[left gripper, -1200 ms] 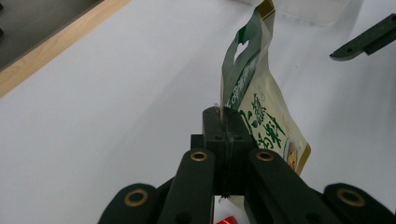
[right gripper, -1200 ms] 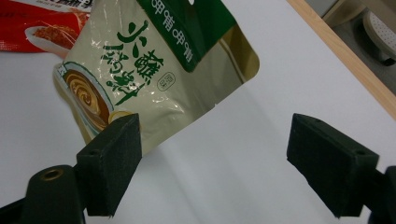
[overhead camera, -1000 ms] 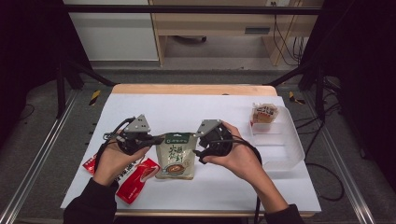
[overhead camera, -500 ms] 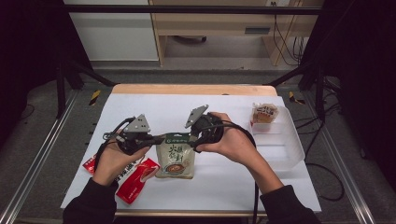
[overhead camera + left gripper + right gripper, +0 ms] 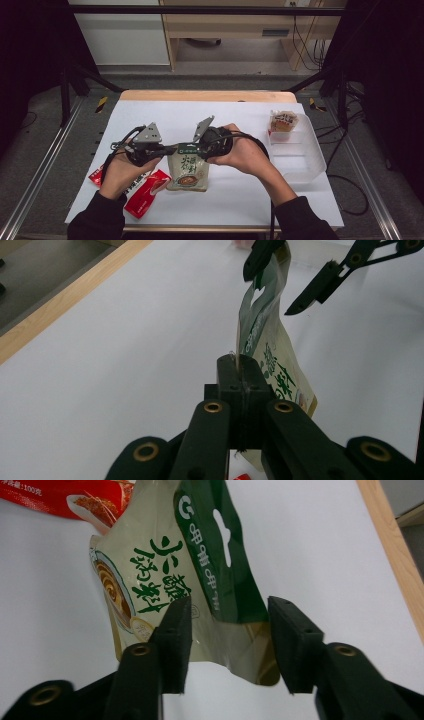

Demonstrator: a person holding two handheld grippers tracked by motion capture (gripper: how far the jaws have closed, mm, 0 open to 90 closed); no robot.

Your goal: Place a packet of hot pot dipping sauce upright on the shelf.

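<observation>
Cream-and-green foil seasoning pouch [image 5: 188, 167] is hanging at frame centre above the white desk [image 5: 235, 117], left tool [image 5: 239, 390] clenching its top corner; right tool [image 5: 226, 640], jaws spread, should be closing squarely on the opposite corner.

In the high view we see the left hand [image 5: 117, 170] covering most of the red packets [image 5: 147, 192] on the white table [image 5: 240, 120], their print too small to read. The green band of the sauce pouch [image 5: 188, 167] is masked by the left gripper [image 5: 170, 148] and the right gripper [image 5: 199, 150]. In the left gripper view the pouch's near corner sits hidden between the pressed jaws. The snack in the clear bin [image 5: 295, 152] at far right is too blurred for us to identify
</observation>
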